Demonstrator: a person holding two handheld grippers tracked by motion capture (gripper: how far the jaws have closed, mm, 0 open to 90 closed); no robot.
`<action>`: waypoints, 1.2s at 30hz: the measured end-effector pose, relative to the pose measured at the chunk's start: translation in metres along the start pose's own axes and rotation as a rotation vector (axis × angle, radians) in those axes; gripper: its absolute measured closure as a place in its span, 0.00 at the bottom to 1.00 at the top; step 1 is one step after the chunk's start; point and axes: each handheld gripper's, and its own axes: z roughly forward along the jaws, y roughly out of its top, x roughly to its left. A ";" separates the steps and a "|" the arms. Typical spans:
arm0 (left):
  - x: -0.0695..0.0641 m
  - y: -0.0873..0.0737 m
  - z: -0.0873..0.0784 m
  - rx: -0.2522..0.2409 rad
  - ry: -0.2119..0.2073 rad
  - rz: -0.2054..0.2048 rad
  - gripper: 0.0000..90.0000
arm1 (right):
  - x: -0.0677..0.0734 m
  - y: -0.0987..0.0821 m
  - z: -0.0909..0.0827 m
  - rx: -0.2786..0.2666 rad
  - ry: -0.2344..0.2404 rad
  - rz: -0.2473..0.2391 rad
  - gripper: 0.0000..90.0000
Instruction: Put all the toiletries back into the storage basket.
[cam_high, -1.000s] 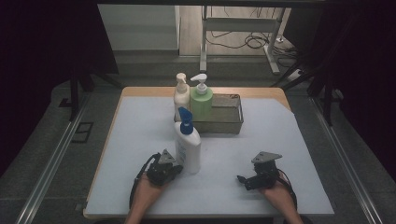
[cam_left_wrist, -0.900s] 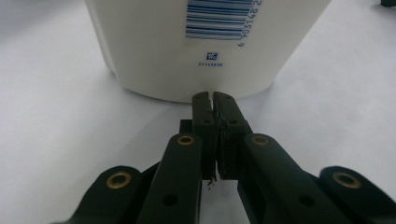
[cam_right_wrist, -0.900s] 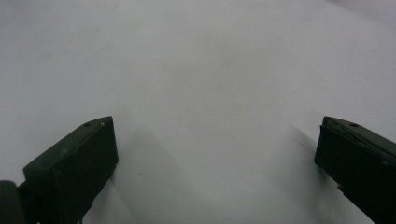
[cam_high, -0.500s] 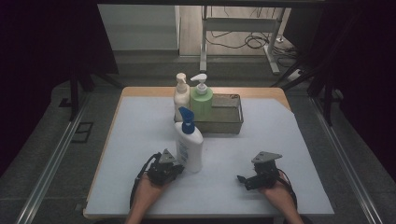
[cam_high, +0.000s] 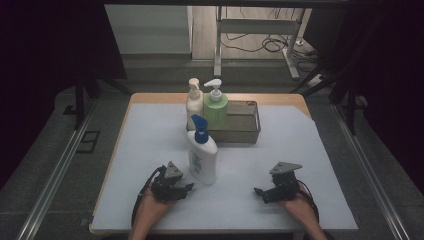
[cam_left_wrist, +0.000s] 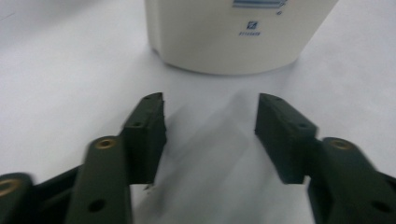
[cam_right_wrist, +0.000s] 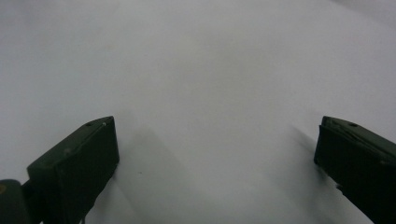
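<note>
In the left gripper view the white bottle (cam_left_wrist: 238, 35) is cut off by the top edge above its base, its small blue print too blurred to read, while in the high view the person's forearms leave the bottom edge and the wire basket (cam_high: 240, 125) perhaps holds things hidden behind the green pump bottle (cam_high: 215, 107).

Two hands low on the table, each with a gripper.

The left hand (cam_high: 150, 210) comes in from the bottom edge and holds the left gripper (cam_high: 187, 187) low, pointing to the right in the high view. Its jaws have just been opening; in the left gripper view the left gripper (cam_left_wrist: 210, 123) has a gap between its black jaws and nothing in it. The right hand (cam_high: 300, 210) holds the right gripper (cam_high: 257, 191) low too, pointing left toward the other hand. Its jaws stand wide apart, with nothing between them.
</note>
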 end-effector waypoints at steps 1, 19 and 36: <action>0.001 -0.001 -0.001 -0.002 0.006 -0.006 0.44 | 0.000 0.000 0.000 0.000 0.002 -0.001 0.01; 0.012 -0.020 -0.012 0.007 0.073 -0.056 0.15 | 0.009 0.012 -0.012 -0.044 0.035 -0.045 0.00; 0.011 -0.026 -0.008 -0.011 0.094 -0.052 0.14 | 0.020 0.032 -0.020 -0.083 0.093 -0.074 0.00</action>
